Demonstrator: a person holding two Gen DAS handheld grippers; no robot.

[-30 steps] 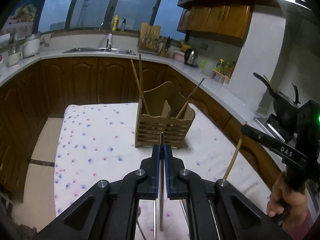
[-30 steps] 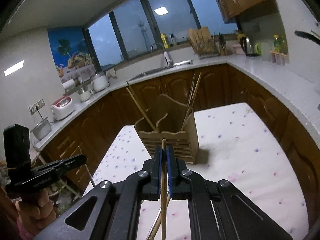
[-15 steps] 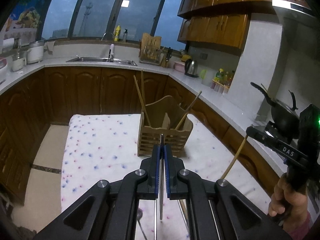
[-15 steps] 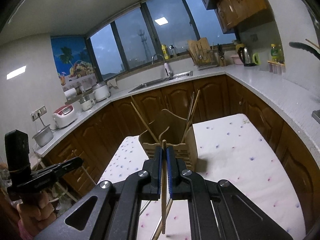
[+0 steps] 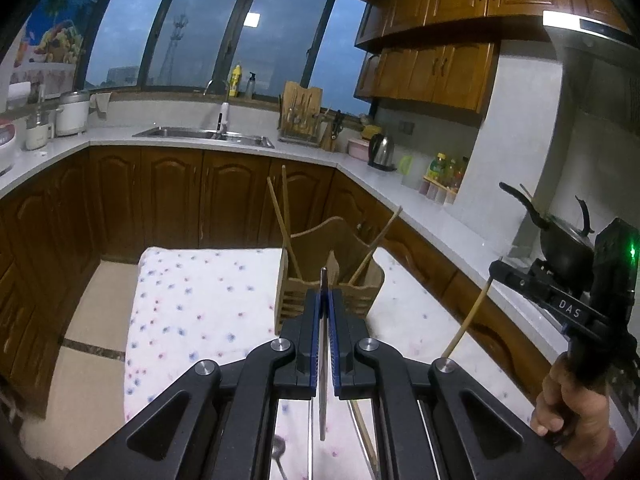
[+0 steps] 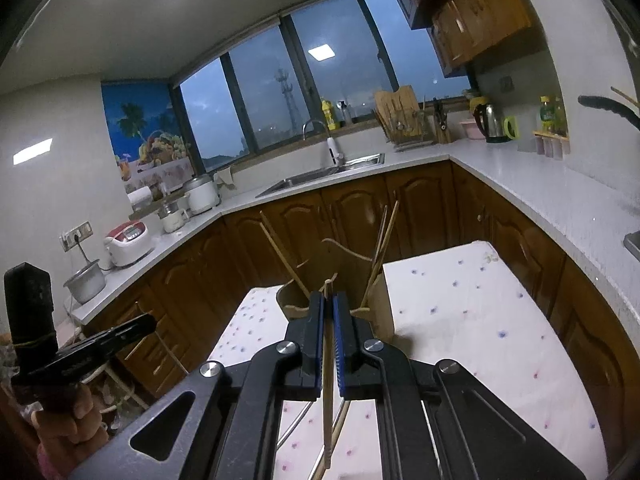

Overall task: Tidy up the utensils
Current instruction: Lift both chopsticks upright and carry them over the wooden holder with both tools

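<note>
Tilted up a little since a second ago, holder (image 5: 328, 280) now lower in both views. Left gripper (image 5: 325, 300) clamped on a thin metal utensil (image 5: 322, 396); right gripper (image 6: 328, 304) clamped on a chopstick (image 6: 328, 412). Both light, stiff, probably slippery; best pinched mid-shaft. Holder ahead on the cloth (image 5: 200, 300), more utensils below.

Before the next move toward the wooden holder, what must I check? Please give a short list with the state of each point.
1. Left tool shut on the metal utensil: ok.
2. Right tool shut on the chopstick: ok.
3. Holder upright on the flowered cloth: ok.
4. Holder ahead of both tools: ok.
5. Free slot between the chopsticks already inside: cannot tell.
6. More utensils left on the cloth: ok.
</note>
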